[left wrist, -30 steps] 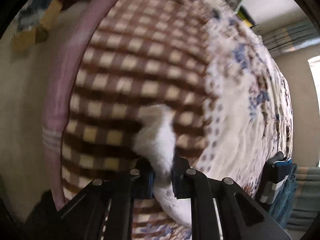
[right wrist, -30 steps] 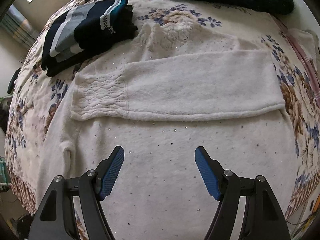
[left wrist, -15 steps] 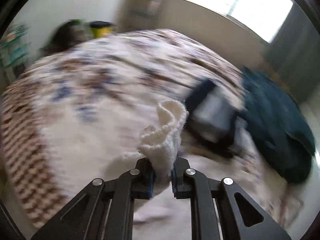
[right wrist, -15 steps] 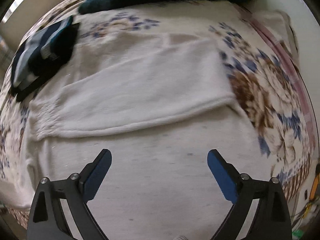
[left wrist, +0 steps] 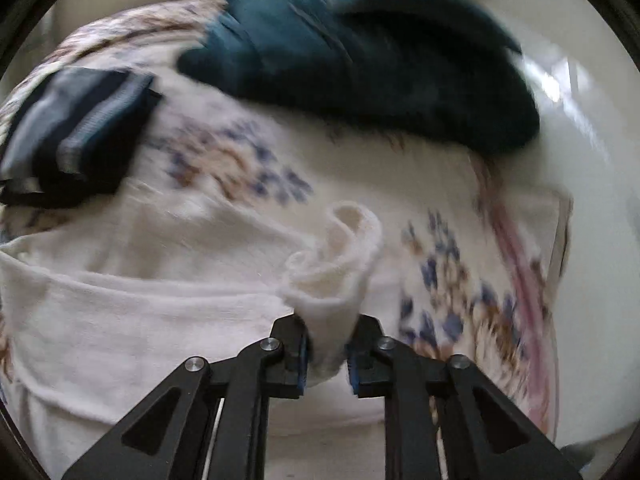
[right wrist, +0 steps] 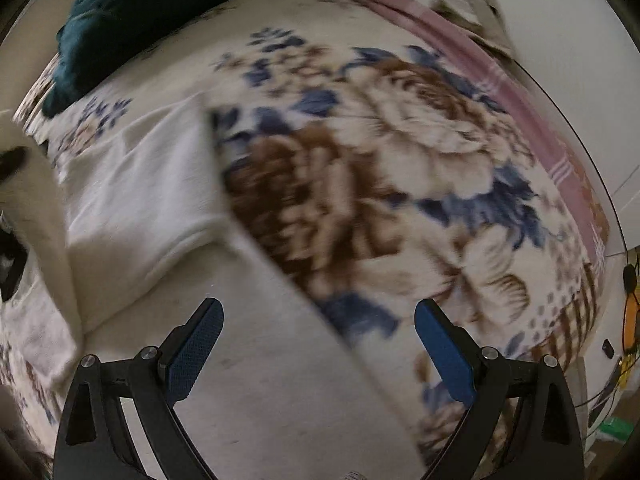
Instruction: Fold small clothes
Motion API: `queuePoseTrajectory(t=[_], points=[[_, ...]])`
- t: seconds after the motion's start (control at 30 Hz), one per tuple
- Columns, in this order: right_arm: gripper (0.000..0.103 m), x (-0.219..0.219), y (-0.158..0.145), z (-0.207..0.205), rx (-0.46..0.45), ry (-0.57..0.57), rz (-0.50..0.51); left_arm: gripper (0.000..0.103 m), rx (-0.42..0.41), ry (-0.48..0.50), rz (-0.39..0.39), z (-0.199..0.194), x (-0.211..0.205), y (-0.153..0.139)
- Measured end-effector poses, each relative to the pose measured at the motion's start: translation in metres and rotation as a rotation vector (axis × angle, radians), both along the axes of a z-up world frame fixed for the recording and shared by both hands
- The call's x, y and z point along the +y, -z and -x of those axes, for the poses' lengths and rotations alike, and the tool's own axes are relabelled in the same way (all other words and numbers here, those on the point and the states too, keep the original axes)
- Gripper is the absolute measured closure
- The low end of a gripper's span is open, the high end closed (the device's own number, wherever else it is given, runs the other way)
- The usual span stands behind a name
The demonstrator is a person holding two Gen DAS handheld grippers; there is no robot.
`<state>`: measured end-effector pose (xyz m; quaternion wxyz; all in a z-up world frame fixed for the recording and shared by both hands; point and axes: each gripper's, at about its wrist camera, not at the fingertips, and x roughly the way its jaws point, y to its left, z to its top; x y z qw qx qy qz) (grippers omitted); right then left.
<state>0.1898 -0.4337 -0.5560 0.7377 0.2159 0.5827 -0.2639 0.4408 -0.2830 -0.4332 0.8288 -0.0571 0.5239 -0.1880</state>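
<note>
Nearest the lens in the left wrist view, the left gripper (left wrist: pixel 326 354) is seen clamped on a bunched cuff (left wrist: pixel 334 256) of the white sweater (left wrist: pixel 140 320), the knit standing up in a soft curl between the closed fingers. Just beyond it, the body of the sweater is spread flat on the flowered blanket (left wrist: pixel 460 280), with one sleeve already laid across it. In the right wrist view, the right gripper (right wrist: pixel 318 346) is held with its blue pads wide apart and nothing between them, above the sweater's side edge (right wrist: pixel 280 276) where white knit meets the blanket. The garment is judged to be light, limp and fuzzy: it should drape and stretch rather than hold a shape, and a pinch at a thick ribbed cuff or hem is likely to hold better than one on the thin middle. Further off, a folded striped garment (left wrist: pixel 72 132) is seen lying on the blanket, apart from the sweater. Furthest away, a dark teal heap of cloth (left wrist: pixel 360 60) rests at the far edge, and both views are blurred.
</note>
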Motion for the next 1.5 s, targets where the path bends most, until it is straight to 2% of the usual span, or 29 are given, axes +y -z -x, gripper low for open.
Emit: queuePoseTrajectory(t=[0.03,0.07,0.1,0.13,0.17,0.23,0.33,0.4,0.5,0.57,0.7,0.73,0.8,0.83,0.87,0.93,1.0,1.07,1.13,1.17,1.23,1.27,1.3,1.43,1.5], points=[[0.005,-0.007,0.000,0.001,-0.001,0.001,-0.002,0.082,0.017,0.014,-0.013,0.001,-0.009,0.006],[0.005,-0.015,0.000,0.001,-0.011,-0.002,-0.017,0.066,0.037,0.028,-0.016,0.002,-0.015,0.012],[0.005,-0.020,0.000,0.001,-0.024,-0.009,-0.039,0.054,0.049,0.038,-0.003,0.004,-0.015,0.015],[0.005,-0.024,0.000,-0.001,-0.031,-0.019,-0.056,0.033,0.057,0.041,0.005,0.007,-0.014,0.014],[0.005,-0.026,-0.001,-0.002,-0.037,-0.028,-0.070,0.024,0.057,0.035,0.009,0.011,-0.008,0.010],[0.005,-0.031,-0.005,-0.006,-0.055,-0.053,-0.102,0.023,0.038,0.011,0.025,0.017,0.012,-0.002],[0.005,-0.038,-0.014,-0.016,-0.091,-0.072,-0.163,0.014,0.018,-0.088,0.020,0.014,0.059,-0.017],[0.005,-0.044,-0.018,-0.030,-0.134,-0.072,-0.242,0.014,-0.008,-0.171,-0.031,0.011,0.104,-0.027],[0.005,-0.042,-0.018,-0.057,-0.179,-0.083,-0.324,0.014,-0.030,-0.297,-0.173,0.002,0.170,-0.026],[0.005,-0.034,-0.015,-0.080,-0.207,-0.103,-0.355,0.014,-0.009,-0.380,-0.290,-0.006,0.212,-0.011],[0.011,-0.015,0.002,-0.128,-0.198,-0.099,-0.419,0.014,0.059,-0.476,-0.377,-0.014,0.267,0.024],[0.017,-0.011,0.007,-0.137,-0.188,-0.089,-0.428,0.014,0.073,-0.485,-0.382,-0.014,0.274,0.030],[0.046,-0.001,0.023,-0.155,-0.137,-0.076,-0.435,0.014,0.109,-0.498,-0.400,-0.018,0.281,0.047],[0.073,0.000,0.029,-0.159,-0.117,-0.077,-0.432,0.014,0.122,-0.501,-0.400,-0.018,0.284,0.054],[0.081,0.002,0.034,-0.159,-0.093,-0.079,-0.419,0.014,0.134,-0.503,-0.398,-0.017,0.287,0.059],[0.081,0.005,0.033,-0.152,-0.066,-0.102,-0.351,0.014,0.148,-0.506,-0.388,-0.016,0.288,0.066],[0.081,0.005,0.035,-0.137,-0.001,-0.146,-0.277,0.014,0.156,-0.500,-0.383,-0.016,0.290,0.070],[0.080,-0.001,0.042,-0.118,0.070,-0.152,-0.269,0.014,0.151,-0.491,-0.381,-0.016,0.289,0.069],[0.077,-0.008,0.038,-0.107,0.082,-0.147,-0.272,0.014,0.143,-0.476,-0.381,-0.015,0.287,0.068],[0.062,-0.012,0.034,-0.105,0.069,-0.142,-0.271,0.014,0.138,-0.470,-0.377,-0.015,0.287,0.067],[0.041,-0.018,0.017,-0.106,-0.020,-0.113,-0.288,0.014,0.129,-0.463,-0.367,-0.013,0.284,0.064],[0.040,-0.019,0.009,-0.108,-0.072,-0.104,-0.303,0.014,0.126,-0.462,-0.363,-0.013,0.284,0.062],[0.040,-0.018,0.004,-0.115,-0.105,-0.107,-0.310,0.014,0.122,-0.461,-0.359,-0.012,0.283,0.060],[0.040,-0.001,0.009,-0.155,-0.101,-0.183,-0.288,0.014,0.108,-0.461,-0.352,-0.012,0.280,0.056],[0.056,0.014,0.022,-0.177,-0.042,-0.261,-0.241,0.014,0.112,-0.462,-0.348,-0.014,0.284,0.058]])
